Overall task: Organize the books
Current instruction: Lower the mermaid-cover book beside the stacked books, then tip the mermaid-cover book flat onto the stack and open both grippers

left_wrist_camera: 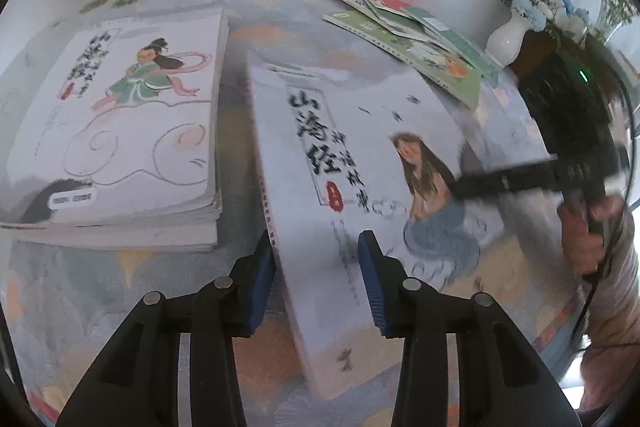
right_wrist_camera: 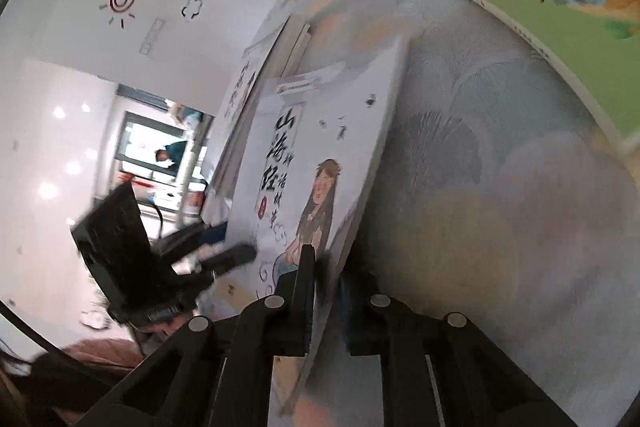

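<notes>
Both grippers hold one white picture book, tilted up off the patterned tablecloth near the table's middle. The left gripper is clamped across its spine edge; the right gripper is pinched shut on the opposite edge. This looks like the carrying step: the next move probably calls for lifting it level onto the white stack toward the left edge, corners squared, while the green books wait near the far edge.

A white vase of blue flowers stands on the patterned tablecloth.
</notes>
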